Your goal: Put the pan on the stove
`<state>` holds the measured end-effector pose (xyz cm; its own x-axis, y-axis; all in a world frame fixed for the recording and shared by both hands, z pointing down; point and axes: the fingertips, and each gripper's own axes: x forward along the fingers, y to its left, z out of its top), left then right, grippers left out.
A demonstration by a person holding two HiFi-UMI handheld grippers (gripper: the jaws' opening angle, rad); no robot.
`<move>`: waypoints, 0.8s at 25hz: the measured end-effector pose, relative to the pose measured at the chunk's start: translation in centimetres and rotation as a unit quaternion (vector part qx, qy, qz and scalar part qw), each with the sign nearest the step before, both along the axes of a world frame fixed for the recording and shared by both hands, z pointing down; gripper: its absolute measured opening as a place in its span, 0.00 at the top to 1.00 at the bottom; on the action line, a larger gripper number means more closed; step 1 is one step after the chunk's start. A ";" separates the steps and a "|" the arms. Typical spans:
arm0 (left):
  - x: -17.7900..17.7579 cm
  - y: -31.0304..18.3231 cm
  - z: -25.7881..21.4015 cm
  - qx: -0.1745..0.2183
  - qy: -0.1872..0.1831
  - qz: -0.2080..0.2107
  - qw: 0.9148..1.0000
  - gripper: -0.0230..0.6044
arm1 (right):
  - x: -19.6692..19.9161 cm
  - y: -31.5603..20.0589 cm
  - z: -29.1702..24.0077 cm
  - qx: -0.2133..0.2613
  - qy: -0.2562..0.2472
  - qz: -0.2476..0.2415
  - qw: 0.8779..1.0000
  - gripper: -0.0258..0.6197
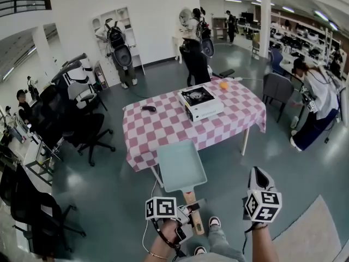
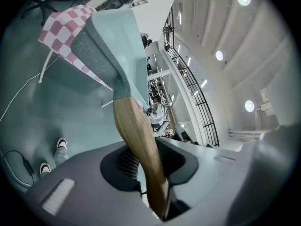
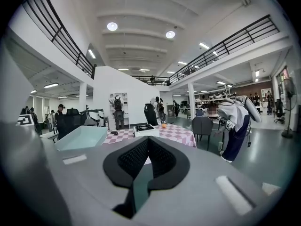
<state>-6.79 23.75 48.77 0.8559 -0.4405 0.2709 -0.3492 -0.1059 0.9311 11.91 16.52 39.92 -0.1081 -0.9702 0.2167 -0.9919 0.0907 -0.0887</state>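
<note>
A pale green square pan point(image 1: 181, 165) with a wooden handle point(image 1: 192, 203) hangs in the air just in front of the table's near edge. My left gripper point(image 1: 186, 214) is shut on that handle. In the left gripper view the wooden handle point(image 2: 138, 140) runs between the jaws of the left gripper point(image 2: 146, 164), and the pan point(image 2: 113, 41) rises beyond. A white portable stove point(image 1: 200, 103) stands on the pink checkered table point(image 1: 163, 130), far right of middle. My right gripper point(image 1: 259, 176) hangs to the right, shut and empty point(image 3: 148, 142). From it I see the pan point(image 3: 80, 138) and the stove point(image 3: 144, 128).
An orange ball point(image 1: 223, 84) lies behind the stove and a small black object point(image 1: 148, 108) sits at the table's left. Office chairs point(image 1: 82, 130) stand at the left, a grey chair point(image 1: 277, 89) at the right. A person point(image 1: 319, 105) bends over at the far right.
</note>
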 end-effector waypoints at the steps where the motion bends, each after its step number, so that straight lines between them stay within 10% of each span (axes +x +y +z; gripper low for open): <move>1: 0.0 -0.7 0.0 0.001 0.000 -0.001 1.000 0.82 | 0.1 -0.7 0.0 0.000 0.000 0.001 1.000 0.95; 20: 4.0 -16.5 -0.9 -0.003 0.007 -0.033 0.999 0.82 | 4.9 -17.3 -1.5 0.005 0.012 -0.019 1.000 0.95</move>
